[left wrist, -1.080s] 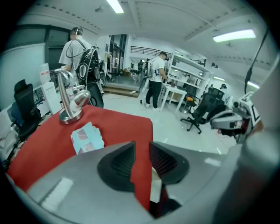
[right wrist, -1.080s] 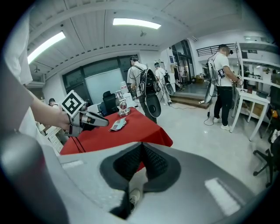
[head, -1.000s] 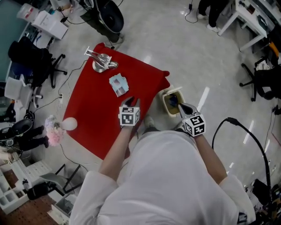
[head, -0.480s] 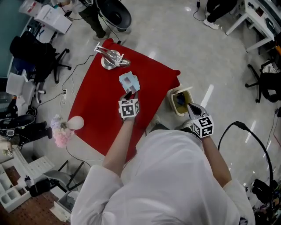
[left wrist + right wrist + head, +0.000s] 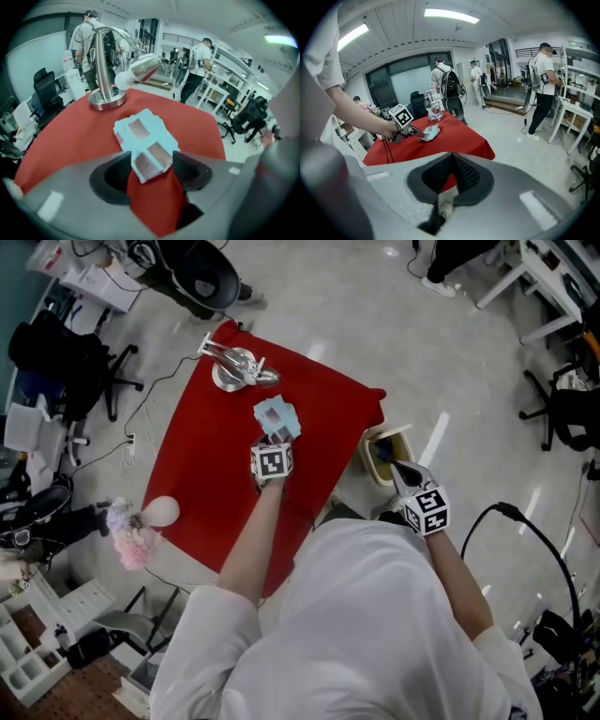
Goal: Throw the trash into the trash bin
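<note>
— So, where is the trash (image 5: 145,140) lying now?

— It is lying flat on the red tablecloth (image 5: 202,474), right at the tips of the left gripper (image 5: 273,441), at that gripper's twelve o'clock. The trash bin (image 5: 369,442) is standing on the floor just off the cloth's edge, at about four o'clock from the trash.

— What is changing?

— The left gripper is reaching further up the cloth than a second ago, when it was stopping short of the trash. Its jaws have just been opening. They are standing spread now, with the near corner of the trash poking in between them, and the pads are not pressing on it.

— Meaning?

— I am reading this as the approach ending and the pinch coming next. Nothing is being carried to the bin so far.

— How is the trash looking?

— Pale blue, like a thin crumpled paper packet with brownish square patches, its edges lifting a little.

— And the other tool?

— The right gripper (image 5: 397,469) is hovering by the bin's near rim, jaws pressed together on nothing. A metal desk lamp (image 5: 234,368) is standing at eleven o'clock from the trash.
</note>
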